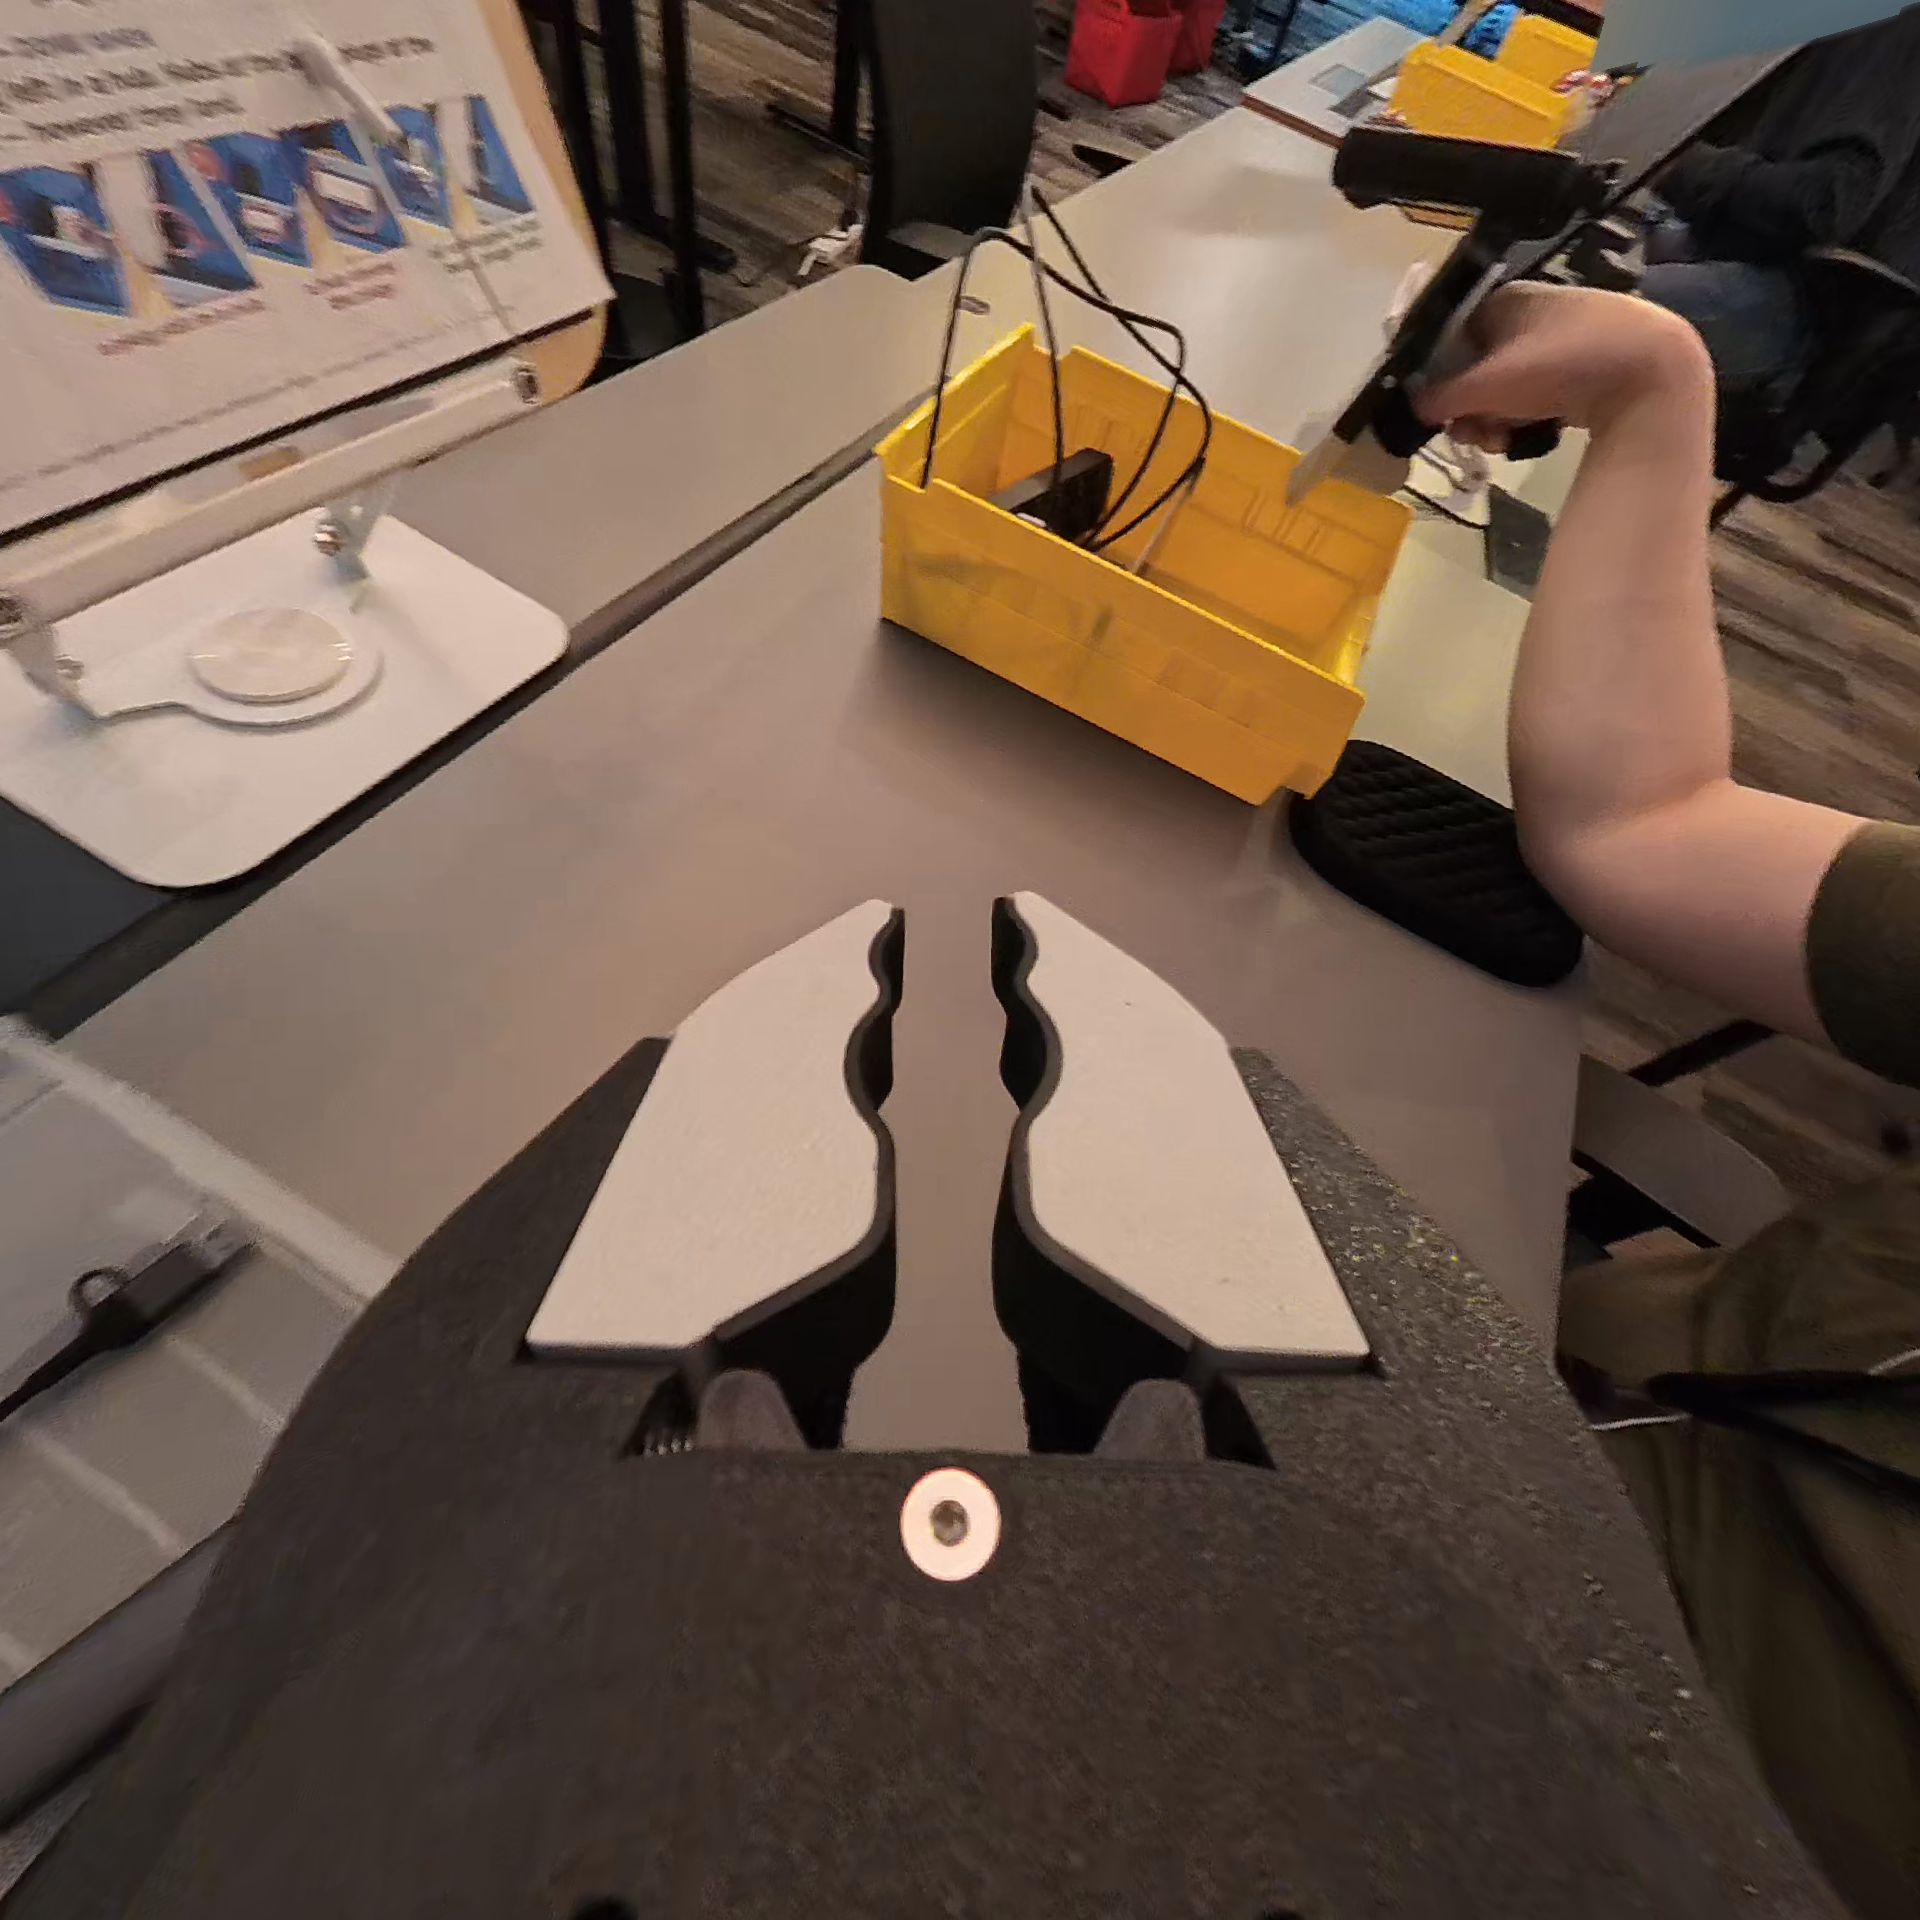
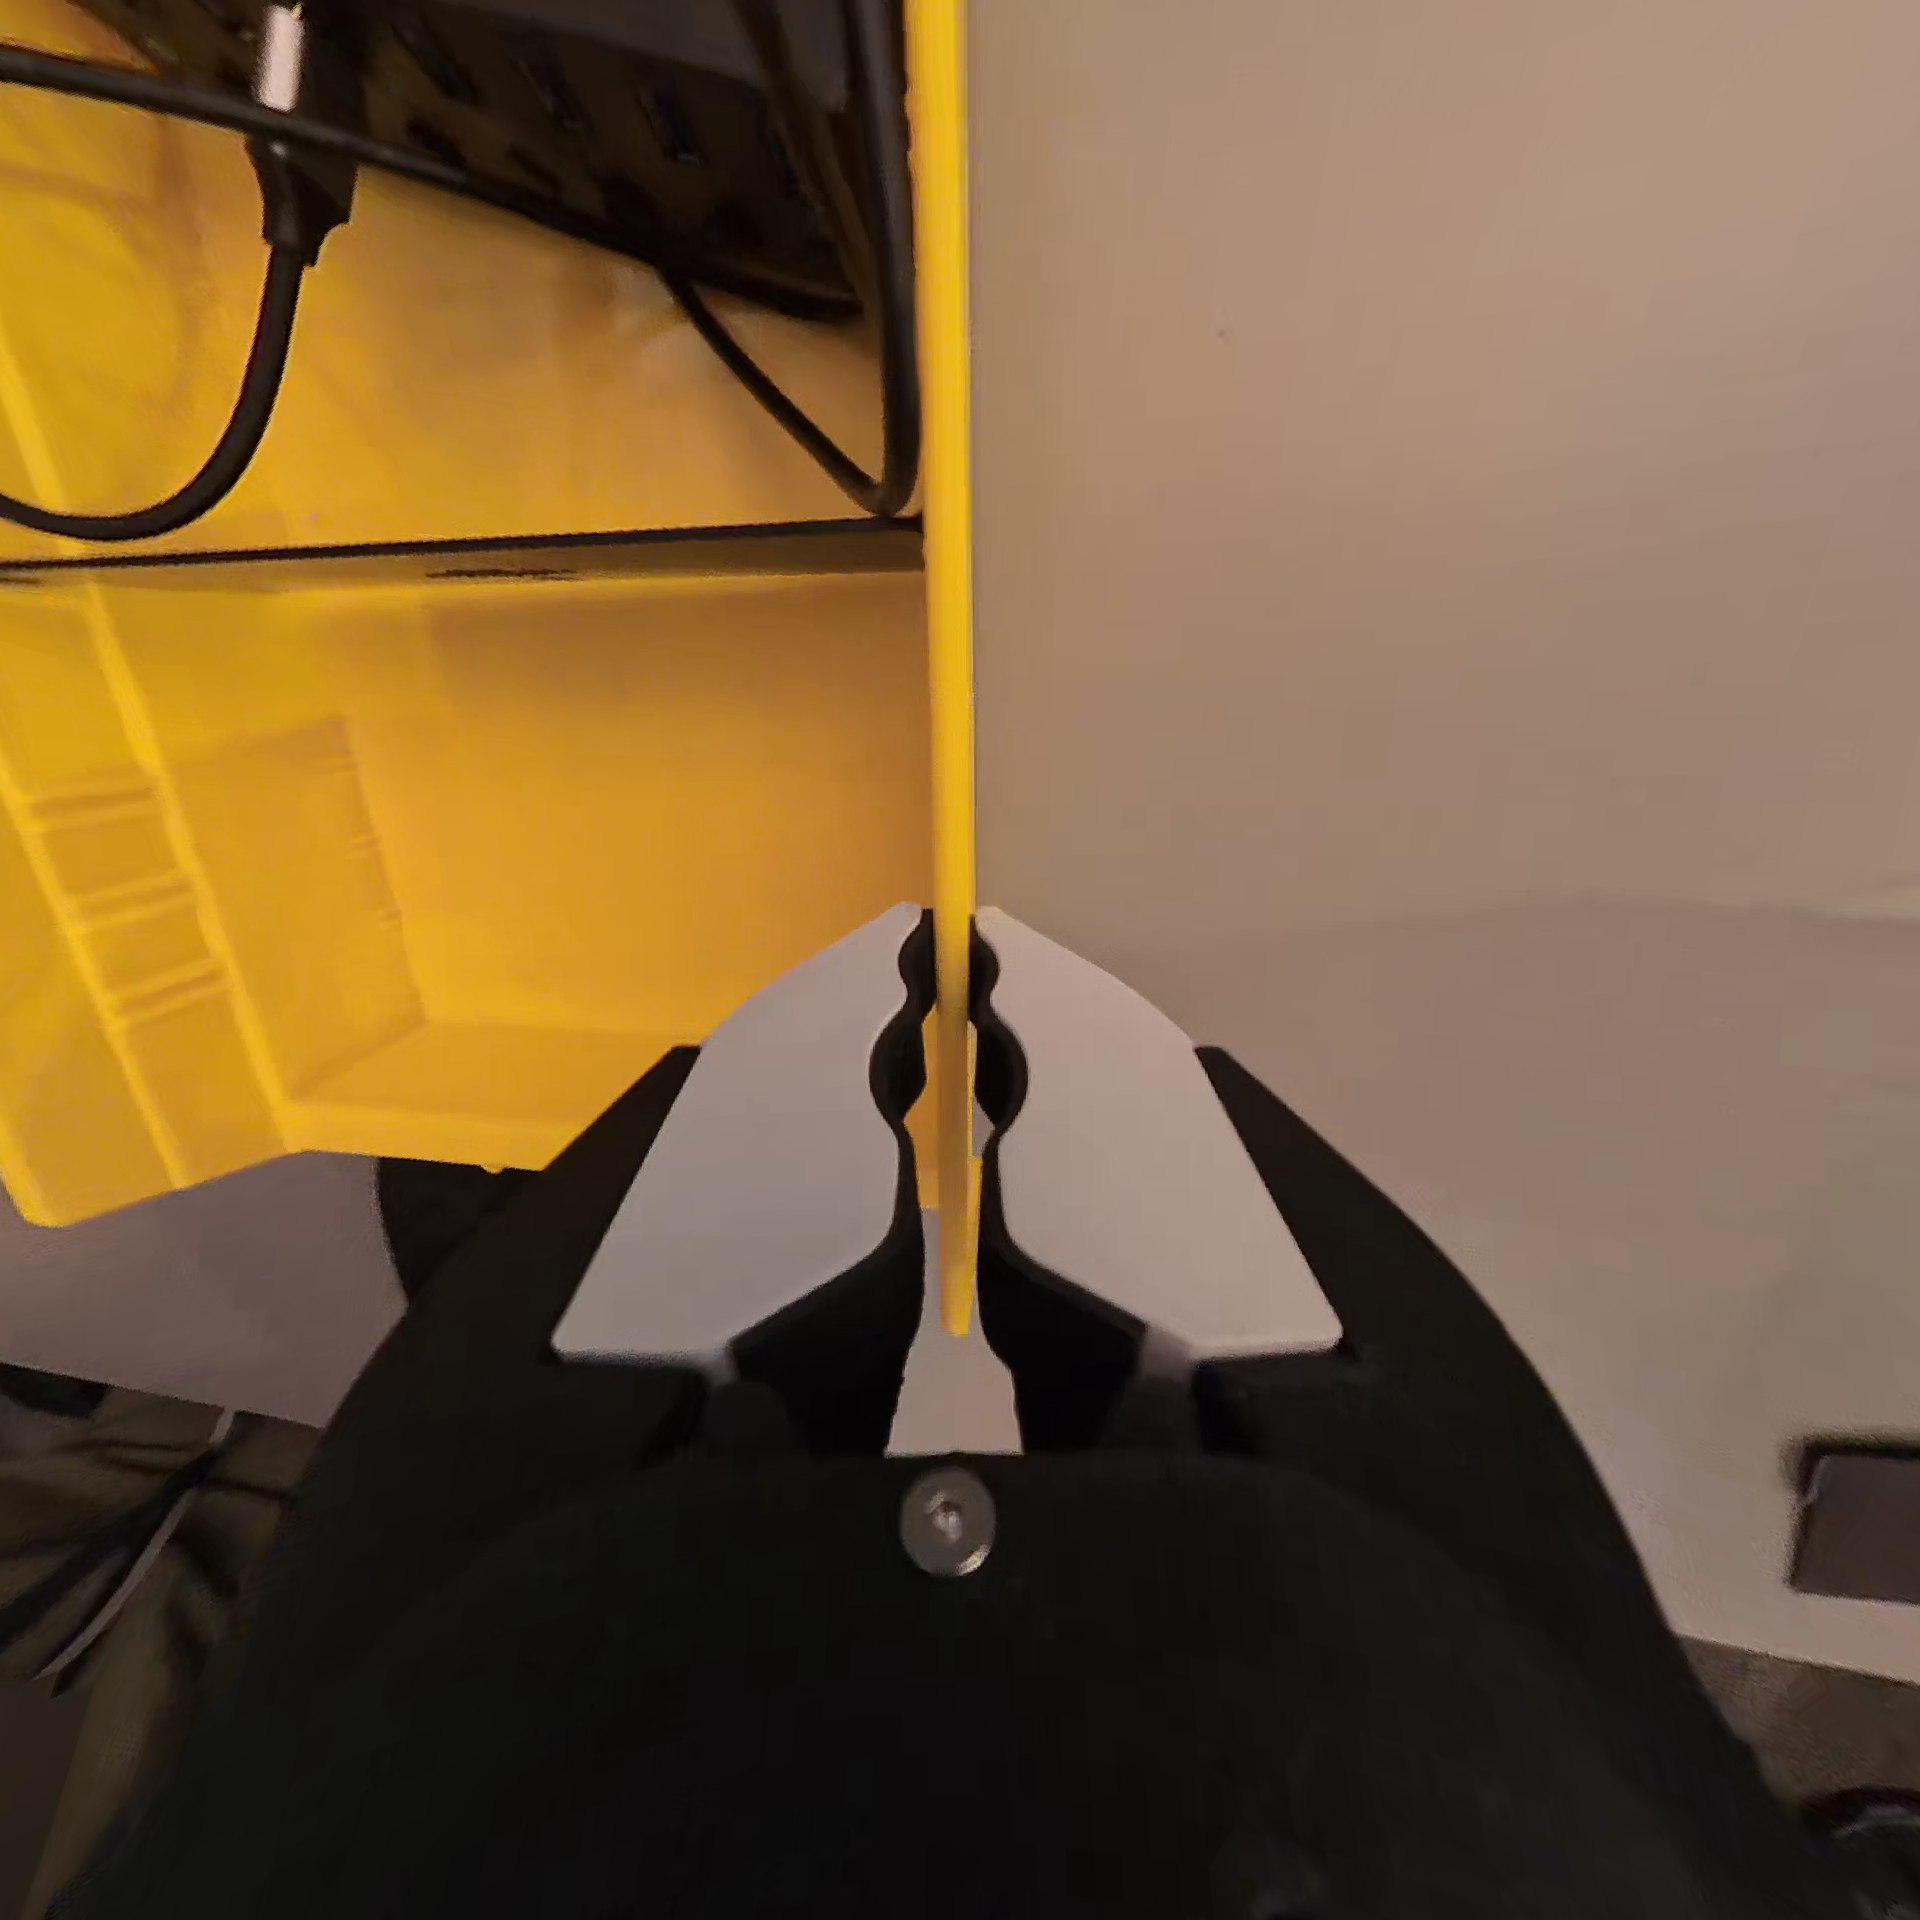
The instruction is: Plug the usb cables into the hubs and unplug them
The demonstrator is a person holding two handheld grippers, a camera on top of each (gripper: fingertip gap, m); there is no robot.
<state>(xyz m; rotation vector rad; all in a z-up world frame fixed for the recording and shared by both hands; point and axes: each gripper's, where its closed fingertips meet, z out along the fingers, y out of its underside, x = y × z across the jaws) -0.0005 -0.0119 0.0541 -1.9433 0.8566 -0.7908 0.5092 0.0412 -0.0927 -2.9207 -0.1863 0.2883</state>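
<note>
Right wrist view, black hub [image 2: 623, 135] with black cables [image 2: 249, 416] plugged in, lying in the yellow bin's [image 2: 623, 831] far compartment, right gripper [image 2: 948, 920] pinching the bin's right wall, left gripper [image 1: 945, 909] slightly parted, empty, hovering over the grey table [image 1: 727, 748], well short of the bin.

On my feed I see a grey table [image 1: 727, 748]. At its left a white stand [image 1: 281, 665] holds a printed sheet [image 1: 260, 208]. A black padded rest [image 1: 1434, 862] lies near the right edge. Farther back are red bins [image 1: 1122, 47].
</note>
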